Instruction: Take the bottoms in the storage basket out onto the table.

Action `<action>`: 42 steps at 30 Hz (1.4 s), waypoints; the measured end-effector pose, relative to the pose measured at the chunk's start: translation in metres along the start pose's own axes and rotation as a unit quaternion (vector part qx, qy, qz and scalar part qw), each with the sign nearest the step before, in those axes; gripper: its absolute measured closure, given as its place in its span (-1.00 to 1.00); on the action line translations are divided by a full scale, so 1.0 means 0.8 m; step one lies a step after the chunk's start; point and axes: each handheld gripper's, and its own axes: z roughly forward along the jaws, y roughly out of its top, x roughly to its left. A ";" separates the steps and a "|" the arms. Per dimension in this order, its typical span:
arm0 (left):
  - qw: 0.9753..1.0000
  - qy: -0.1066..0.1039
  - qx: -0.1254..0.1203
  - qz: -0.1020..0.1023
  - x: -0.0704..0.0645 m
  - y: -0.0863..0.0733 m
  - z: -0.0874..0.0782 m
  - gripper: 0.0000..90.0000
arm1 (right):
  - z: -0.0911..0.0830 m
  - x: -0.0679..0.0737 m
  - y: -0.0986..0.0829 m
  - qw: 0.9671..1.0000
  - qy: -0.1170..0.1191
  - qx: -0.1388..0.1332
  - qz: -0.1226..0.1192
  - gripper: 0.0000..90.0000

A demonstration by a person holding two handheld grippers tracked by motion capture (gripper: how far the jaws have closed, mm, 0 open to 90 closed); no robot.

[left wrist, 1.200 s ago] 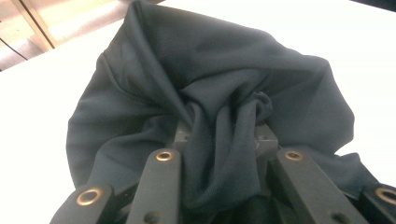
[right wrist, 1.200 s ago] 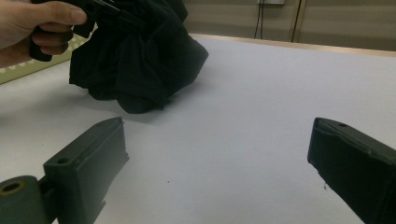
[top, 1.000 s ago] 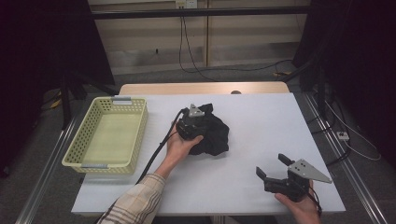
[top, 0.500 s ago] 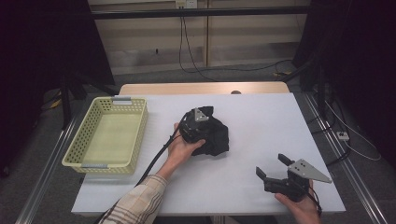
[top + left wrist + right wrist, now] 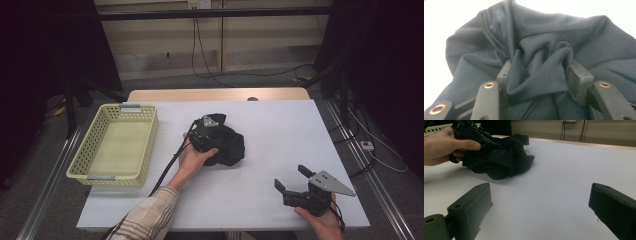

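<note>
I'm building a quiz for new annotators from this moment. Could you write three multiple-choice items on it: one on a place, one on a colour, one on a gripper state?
1. Where is the basket?
A. On the table's left side
B. On the table's right side
C. On the floor

2. What colour is the cloth?
A. White
B. Black
C. Yellow

3. How is the right gripper?
A. Shut on the cloth
B. Open above the bare table
C. Inside the basket

Answers:
1 A, it sits by the left edge in the high view.
2 B, the crumpled fabric is dark throughout.
3 B, its fingers stand wide apart with nothing between them.
</note>
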 end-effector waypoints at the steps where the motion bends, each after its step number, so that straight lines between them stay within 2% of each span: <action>1: 1.000 -0.001 0.001 -0.002 0.000 0.000 0.000 0.02 | 0.000 0.000 0.000 1.000 0.001 0.001 -0.001 -0.90; 4: 1.000 -0.007 0.000 -0.006 0.002 0.000 0.000 -0.06 | 0.001 0.001 0.000 1.000 0.002 0.002 0.000 -0.90; 6: 1.000 -0.014 -0.001 -0.016 0.003 0.000 -0.001 -0.18 | 0.001 0.001 0.000 1.000 0.002 0.001 0.003 -0.90; 10: 1.000 -0.023 0.002 -0.016 0.003 0.003 -0.004 -0.43 | 0.000 0.000 -0.001 1.000 0.003 0.002 0.003 -0.90; 16: 0.999 -0.032 -0.013 -0.027 0.003 0.007 -0.010 -0.74 | -0.002 -0.002 -0.001 1.000 0.001 -0.001 0.010 -0.90; 19: 0.999 -0.033 -0.017 -0.015 0.004 0.009 -0.015 -0.87 | -0.001 -0.002 -0.001 1.000 0.001 0.000 0.013 -0.90; 25: 0.999 -0.028 -0.023 -0.003 0.001 0.011 -0.020 -0.88 | 0.002 -0.005 -0.002 1.000 0.003 0.002 0.017 -0.90; 27: 0.999 -0.035 -0.029 0.009 -0.001 0.011 -0.023 -0.86 | 0.001 -0.006 -0.002 1.000 0.003 0.001 0.018 -0.90; 30: 0.998 -0.042 -0.035 0.007 -0.004 0.013 -0.026 -0.88 | 0.001 -0.007 -0.002 1.000 0.002 0.000 0.021 -0.90; 33: 0.998 -0.025 -0.054 0.016 -0.012 0.016 -0.034 -0.89 | 0.002 -0.007 -0.002 1.000 0.002 0.000 0.022 -0.90; 36: 0.997 -0.021 -0.067 0.023 -0.017 0.018 -0.042 -0.89 | 0.003 -0.007 -0.002 1.000 0.002 0.001 0.022 -0.90; 37: 0.997 -0.028 -0.069 0.023 -0.018 0.019 -0.045 -0.89 | 0.004 -0.006 -0.002 1.000 0.002 0.002 0.021 -0.90; 39: 0.997 -0.028 -0.070 0.028 -0.019 0.019 -0.049 -0.89 | 0.005 -0.006 -0.002 1.000 0.003 0.003 0.021 -0.90; 40: 0.996 -0.032 -0.076 0.023 -0.019 0.019 -0.051 -0.89 | 0.005 -0.006 -0.002 1.000 0.002 0.003 0.020 -0.90; 42: 0.996 -0.026 -0.080 0.024 -0.019 0.017 -0.055 -0.88 | 0.005 -0.006 -0.001 1.000 0.001 0.002 0.018 -0.90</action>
